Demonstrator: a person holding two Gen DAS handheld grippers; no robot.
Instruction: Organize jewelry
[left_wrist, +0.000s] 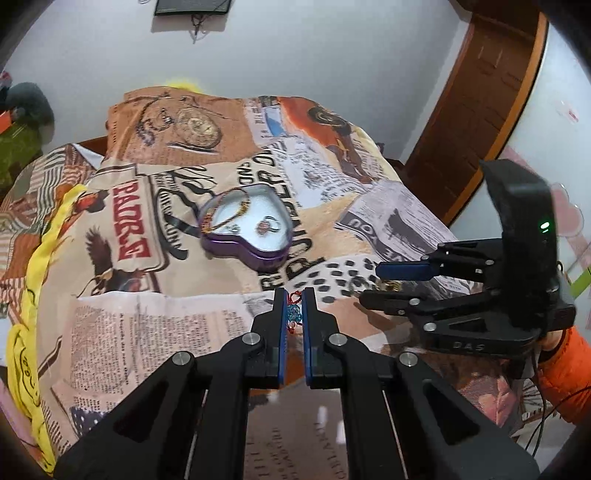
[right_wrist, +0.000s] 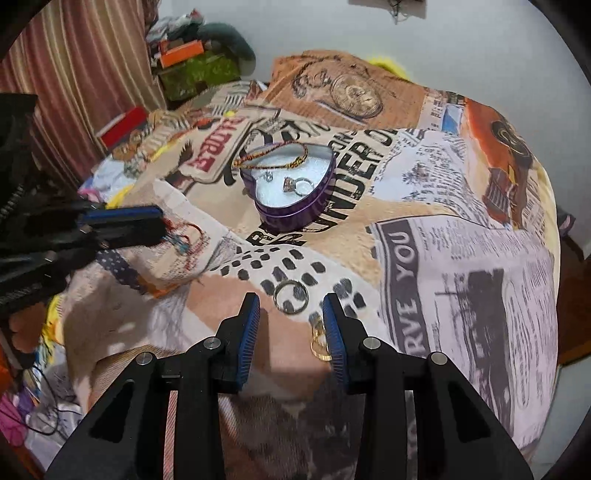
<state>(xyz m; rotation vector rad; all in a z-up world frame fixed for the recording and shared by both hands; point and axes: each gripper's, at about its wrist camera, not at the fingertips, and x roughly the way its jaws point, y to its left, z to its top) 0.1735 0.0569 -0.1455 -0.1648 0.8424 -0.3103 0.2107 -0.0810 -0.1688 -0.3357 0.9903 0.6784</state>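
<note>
Beaded bracelet (left_wrist: 293, 314) pinched in L gripper (left_wrist: 294, 295); R gripper (right_wrist: 291, 308) wide over ring (right_wrist: 290, 291).

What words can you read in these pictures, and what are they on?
"DAS": on the right gripper, on its black body.
"SERVE YOU", its start cut off: on the printed cloth, in a dark band.
"UNDER": on the cloth beside the purple heart tin.
"PADRE" in red: on the cloth, by the eagle.
The small newspaper print is too blurred to read.

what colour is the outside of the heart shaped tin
Purple; the heart-shaped tin shows its side wall best in the right wrist view.
</note>
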